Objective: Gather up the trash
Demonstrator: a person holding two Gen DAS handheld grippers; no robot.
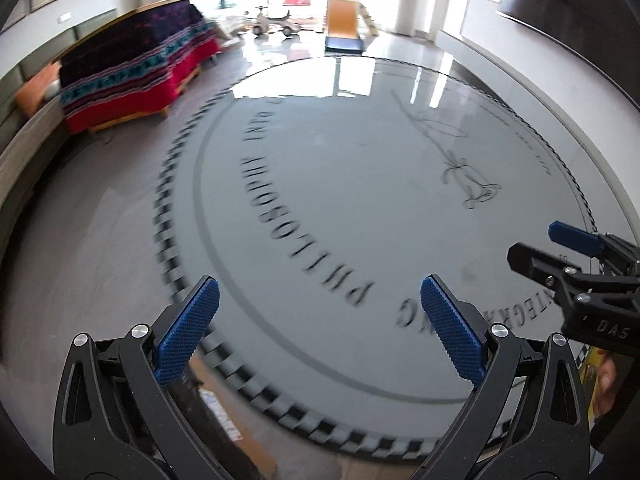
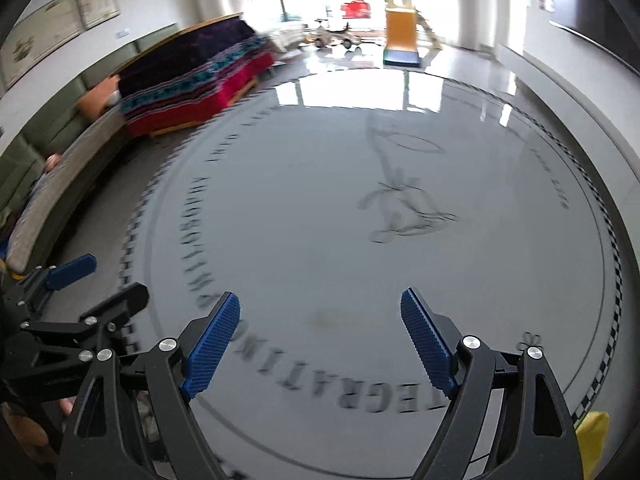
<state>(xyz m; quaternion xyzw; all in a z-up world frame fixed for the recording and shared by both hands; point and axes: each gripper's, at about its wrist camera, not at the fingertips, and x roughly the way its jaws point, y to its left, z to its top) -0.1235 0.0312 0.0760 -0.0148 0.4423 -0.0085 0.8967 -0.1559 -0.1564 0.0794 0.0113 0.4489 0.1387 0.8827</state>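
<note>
My left gripper (image 1: 320, 320) is open and empty, held above a shiny grey floor with a large round emblem (image 1: 360, 184) with lettering. My right gripper (image 2: 320, 340) is open and empty too, above the same emblem (image 2: 360, 200). Each gripper shows in the other's view: the right one at the right edge (image 1: 560, 252), the left one at the left edge (image 2: 92, 280). A brown and white piece, perhaps cardboard or paper (image 1: 216, 404), lies on the floor under my left gripper, blurred. A yellow thing (image 2: 596, 432) shows at the lower right of the right wrist view.
A long bench with a red, teal and dark patterned blanket (image 1: 132, 60) stands at the left by the wall. A curved grey seat (image 2: 52, 196) runs along the left. A toy slide (image 1: 344, 20) and ride-on toys (image 1: 276, 24) stand far back by bright windows.
</note>
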